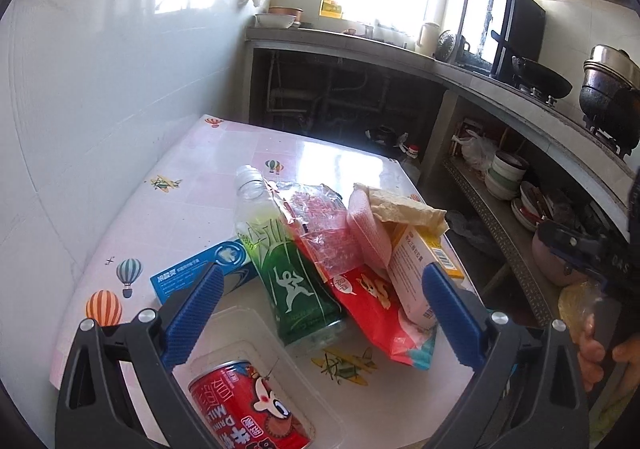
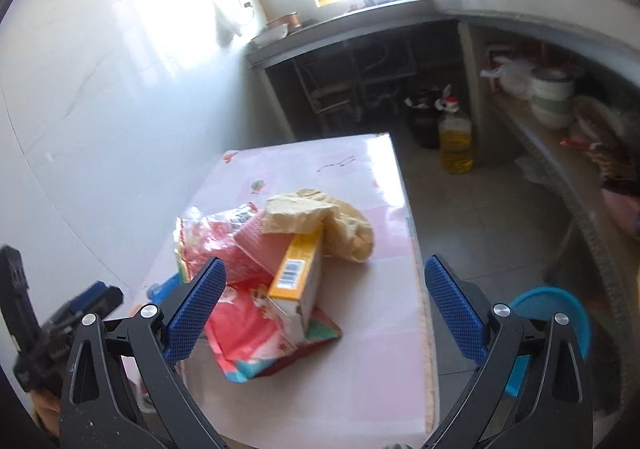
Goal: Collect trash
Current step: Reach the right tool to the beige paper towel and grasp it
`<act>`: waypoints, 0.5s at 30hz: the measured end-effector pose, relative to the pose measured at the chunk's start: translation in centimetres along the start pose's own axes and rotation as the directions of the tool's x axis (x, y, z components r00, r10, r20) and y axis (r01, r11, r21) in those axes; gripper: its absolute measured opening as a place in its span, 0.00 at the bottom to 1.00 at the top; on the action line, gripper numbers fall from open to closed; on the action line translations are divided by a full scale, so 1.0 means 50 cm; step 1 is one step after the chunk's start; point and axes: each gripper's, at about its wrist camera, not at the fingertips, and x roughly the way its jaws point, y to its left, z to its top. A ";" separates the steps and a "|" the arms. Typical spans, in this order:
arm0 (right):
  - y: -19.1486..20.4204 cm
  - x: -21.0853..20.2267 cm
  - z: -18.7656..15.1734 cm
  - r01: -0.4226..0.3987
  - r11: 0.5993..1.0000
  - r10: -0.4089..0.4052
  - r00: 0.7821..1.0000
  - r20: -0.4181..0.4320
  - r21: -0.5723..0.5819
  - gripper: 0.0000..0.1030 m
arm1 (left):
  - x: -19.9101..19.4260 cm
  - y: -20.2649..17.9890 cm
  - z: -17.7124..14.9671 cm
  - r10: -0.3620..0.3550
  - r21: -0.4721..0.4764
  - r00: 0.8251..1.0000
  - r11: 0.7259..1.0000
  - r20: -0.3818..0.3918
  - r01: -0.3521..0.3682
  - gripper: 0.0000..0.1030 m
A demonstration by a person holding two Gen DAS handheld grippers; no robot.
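Left tool (image 1: 320, 313) is hovering with its blue-padded fingers spread wide and nothing between them, looking down on a heap of trash on the pink balloon-print counter (image 1: 192, 185).

Key relation: the green-labelled clear plastic bottle (image 1: 288, 269) is lying directly ahead at 12 o'clock of the left tool. Its long axis is running near-to-far, the open neck pointing away toward 11 o'clock and the base toward the tool. The fingers are therefore straddling the bottle across its short axis, so a straight advance should suit it.

- At 6 o'clock, below the fingers: a red drink can (image 1: 252, 405) lying in a clear plastic tray (image 1: 304, 377).
- At 10 o'clock: a blue-and-white carton (image 1: 196, 273), flat on the counter, partly behind the left finger.
- At 1 o'clock: a red snack bag (image 1: 380, 309) under a white-and-yellow box (image 1: 416, 269), with crumpled tan paper (image 1: 408, 209) on top.

Right tool (image 2: 324, 313) is also wide and empty. The same white-and-yellow box (image 2: 298, 289) is lying at its 12 o'clock on the red snack bag (image 2: 248, 345), barcode end upward.

Judgement: the left tool is nearer the bottle, the right nearer the box. Collection appears barely begun. A blue bin-like rim (image 2: 560, 313) is showing at 3 o'clock, off the counter edge.
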 end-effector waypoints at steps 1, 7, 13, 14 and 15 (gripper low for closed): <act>-0.005 0.028 0.018 -0.032 0.999 0.033 0.999 -0.035 0.027 0.93 | 0.007 0.002 0.005 -0.011 -0.006 1.000 1.000 -0.008 0.010 0.94; -0.017 0.245 0.092 -0.129 0.982 0.161 0.952 -0.261 0.137 0.93 | 0.042 0.007 0.025 -0.025 -0.013 0.999 1.000 -0.046 0.024 0.94; -0.038 0.408 0.091 -0.118 0.977 0.190 0.864 -0.467 0.181 0.93 | 0.071 0.018 0.033 -0.023 -0.012 0.997 1.000 -0.077 0.022 0.94; -0.043 0.422 0.086 -0.114 0.974 0.197 0.855 -0.480 0.197 0.92 | 0.075 0.018 0.034 -0.021 -0.011 0.997 1.000 -0.080 0.020 0.94; -0.049 0.432 0.082 -0.105 0.973 0.196 0.851 -0.488 0.208 0.90 | 0.080 0.018 0.036 -0.022 -0.010 0.996 1.000 -0.084 0.021 0.94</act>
